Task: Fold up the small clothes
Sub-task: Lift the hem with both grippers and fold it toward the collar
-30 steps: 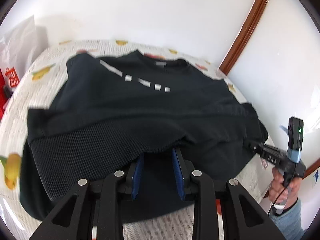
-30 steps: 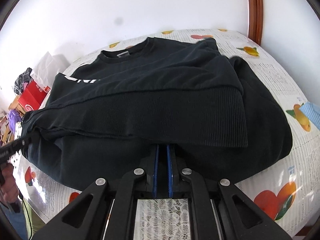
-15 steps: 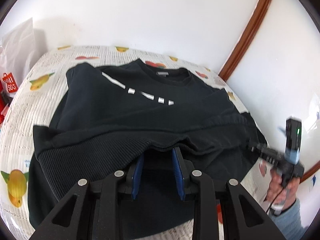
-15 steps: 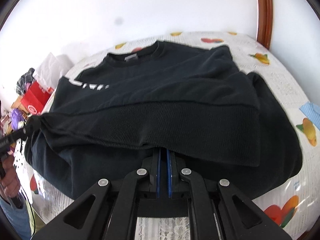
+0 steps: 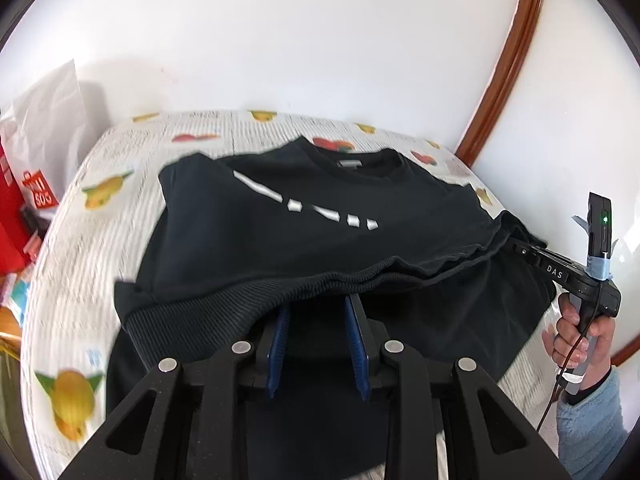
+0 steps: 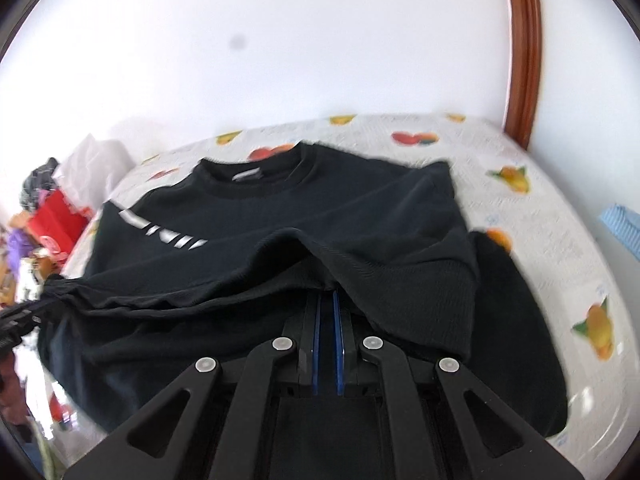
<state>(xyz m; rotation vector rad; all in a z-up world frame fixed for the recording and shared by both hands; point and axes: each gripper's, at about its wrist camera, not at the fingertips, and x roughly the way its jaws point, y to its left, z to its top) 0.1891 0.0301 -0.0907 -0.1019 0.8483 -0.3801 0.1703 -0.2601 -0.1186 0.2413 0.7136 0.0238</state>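
Observation:
A black sweatshirt (image 5: 320, 208) with white lettering lies on the fruit-print tablecloth (image 5: 100, 208), collar toward the wall. Its ribbed hem (image 5: 224, 300) is lifted and carried over the body toward the collar. My left gripper (image 5: 316, 304) has its blue pads apart with the hem draped over their tips; a hold cannot be made out. My right gripper (image 6: 327, 294) is shut on the hem (image 6: 420, 280) at the other side. It also shows at the right of the left wrist view (image 5: 520, 248), pinching the hem's corner. The sweatshirt also shows in the right wrist view (image 6: 320, 208).
A white wall stands close behind the table, with a brown wooden door frame (image 5: 508, 60) at the right. A red and white shopping bag (image 5: 28, 184) and clutter sit off the left edge. A blue cloth (image 6: 620, 224) lies at the right edge.
Both grippers have lifted the hem and carried it forward over the sweatshirt toward the collar. The fold line has moved up, and more of the inner back layer shows beneath.

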